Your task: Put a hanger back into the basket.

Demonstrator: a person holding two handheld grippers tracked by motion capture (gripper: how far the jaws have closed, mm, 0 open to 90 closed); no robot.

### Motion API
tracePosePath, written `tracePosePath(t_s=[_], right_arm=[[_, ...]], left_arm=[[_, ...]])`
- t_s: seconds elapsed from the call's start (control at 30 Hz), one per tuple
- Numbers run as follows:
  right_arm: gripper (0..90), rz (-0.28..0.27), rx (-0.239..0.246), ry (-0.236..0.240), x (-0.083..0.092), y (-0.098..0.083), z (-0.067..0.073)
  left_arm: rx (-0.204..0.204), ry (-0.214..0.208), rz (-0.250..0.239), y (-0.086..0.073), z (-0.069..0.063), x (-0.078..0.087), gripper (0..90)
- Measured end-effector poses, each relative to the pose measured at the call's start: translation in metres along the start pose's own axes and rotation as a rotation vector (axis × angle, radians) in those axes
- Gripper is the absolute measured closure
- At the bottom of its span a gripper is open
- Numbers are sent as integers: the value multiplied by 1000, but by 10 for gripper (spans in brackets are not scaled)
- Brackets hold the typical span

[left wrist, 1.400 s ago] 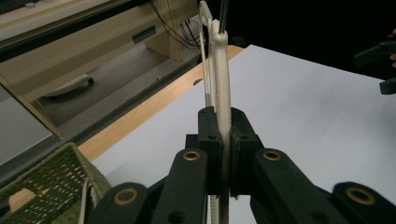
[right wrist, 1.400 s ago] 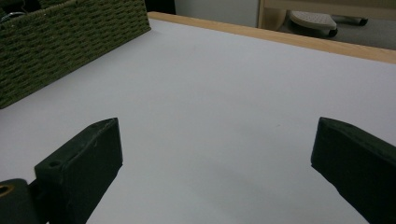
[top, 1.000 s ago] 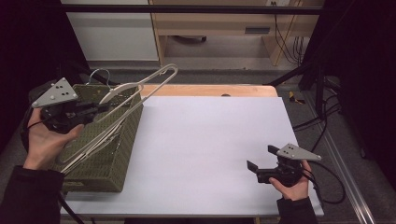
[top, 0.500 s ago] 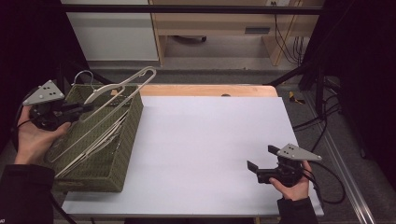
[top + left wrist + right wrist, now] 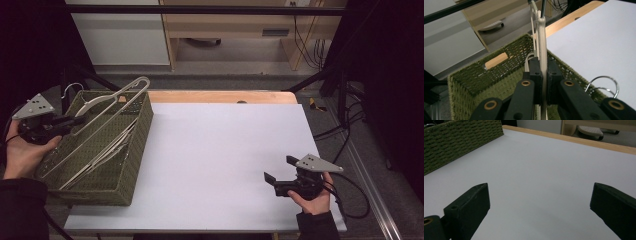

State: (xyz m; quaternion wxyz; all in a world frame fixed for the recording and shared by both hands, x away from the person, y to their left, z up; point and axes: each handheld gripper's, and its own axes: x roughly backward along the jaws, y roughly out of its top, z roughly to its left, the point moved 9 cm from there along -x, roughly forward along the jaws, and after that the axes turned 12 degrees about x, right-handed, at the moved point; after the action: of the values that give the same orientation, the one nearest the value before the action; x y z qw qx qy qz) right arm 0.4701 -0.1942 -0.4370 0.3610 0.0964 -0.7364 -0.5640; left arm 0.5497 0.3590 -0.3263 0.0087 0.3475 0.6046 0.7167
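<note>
A green woven basket stands at the table's left edge with several pale clothes hangers lying in it. My left gripper hovers over the basket's left side, shut on one pale hanger that slants up across the far rim. In the left gripper view the jaws clamp the hanger's bar above the basket, and a wire hook curls at the right. My right gripper rests open near the table's front right, with nothing between its fingers.
The white table top stretches wide between the basket and my right gripper. A wooden strip runs along the far edge. Beyond it stand a wooden shelf unit and cables on the floor.
My left gripper has carried the hanger leftward and down, so it now lies lower over the basket. The right gripper has stayed in place.
</note>
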Motion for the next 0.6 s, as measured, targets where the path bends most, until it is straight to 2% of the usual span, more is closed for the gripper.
tracePosePath(t_s=[0.23,0.27,0.33,0.37,0.6], right_arm=[[42,9,7,-3,-1,-1,0],[42,8,3,-6,-1,-1,0],[42,8,2,-7,-1,-1,0],[42,11,10,-5,-1,-2,0],[40,9,6,-7,-1,-1,0]], left_arm=[[-16,27,27,-16,10,-4,857],[2,31,37,-20,10,-5,857],[-10,41,59,-26,12,-8,857],[-17,51,55,-28,13,-10,857],[-42,54,87,-53,12,-24,857]])
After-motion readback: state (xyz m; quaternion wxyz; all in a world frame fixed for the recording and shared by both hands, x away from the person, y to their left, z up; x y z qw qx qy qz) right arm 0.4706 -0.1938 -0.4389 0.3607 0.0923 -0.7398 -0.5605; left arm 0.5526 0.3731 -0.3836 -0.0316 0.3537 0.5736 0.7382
